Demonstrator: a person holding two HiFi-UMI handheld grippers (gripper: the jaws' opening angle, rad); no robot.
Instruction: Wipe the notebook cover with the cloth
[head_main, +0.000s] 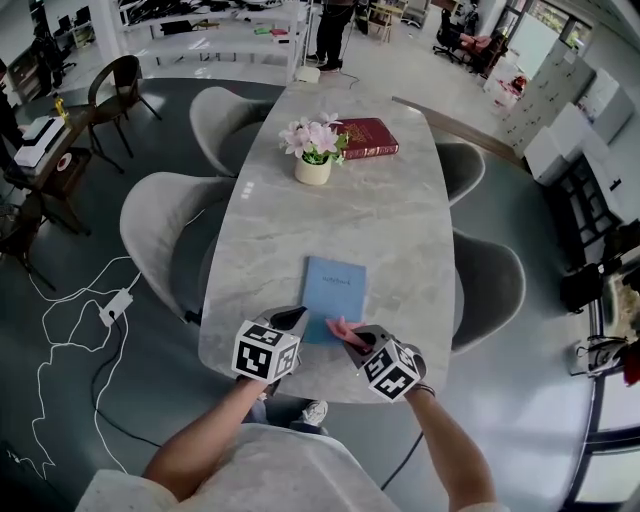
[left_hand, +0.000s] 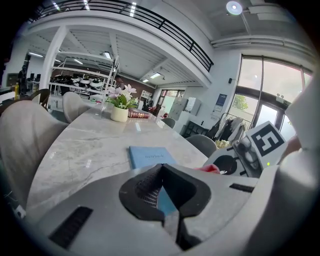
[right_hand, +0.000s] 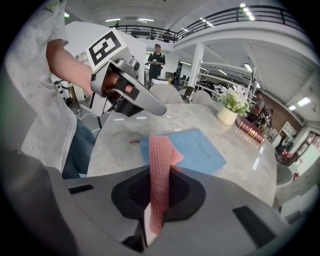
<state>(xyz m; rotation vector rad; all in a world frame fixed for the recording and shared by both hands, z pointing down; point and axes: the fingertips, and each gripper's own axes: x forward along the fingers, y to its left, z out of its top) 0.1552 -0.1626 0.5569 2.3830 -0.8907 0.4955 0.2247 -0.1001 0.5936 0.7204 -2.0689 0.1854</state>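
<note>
The marble desk (head_main: 330, 200) carries the blue notebook (head_main: 333, 292), lying flat. The left gripper (left_hand: 160, 167), jaws together and empty, sits at the notebook's near left corner. The right gripper (head_main: 358, 338) is clamped on the pink cloth (right_hand: 159, 170) over the notebook's near edge. Wiping appears about to start; next, press the cloth flat and sweep across the cover.

Long pale marble bench (head_main: 300, 230), rounded at both ends, grey-veined. Flat near the near edge: a blue notebook (head_main: 333, 298), long side running near to far. Well apart toward the far end: a cream pot of pink flowers (head_main: 313, 168), upright; just right of it, a dark red book (head_main: 372, 138), flat.
</note>
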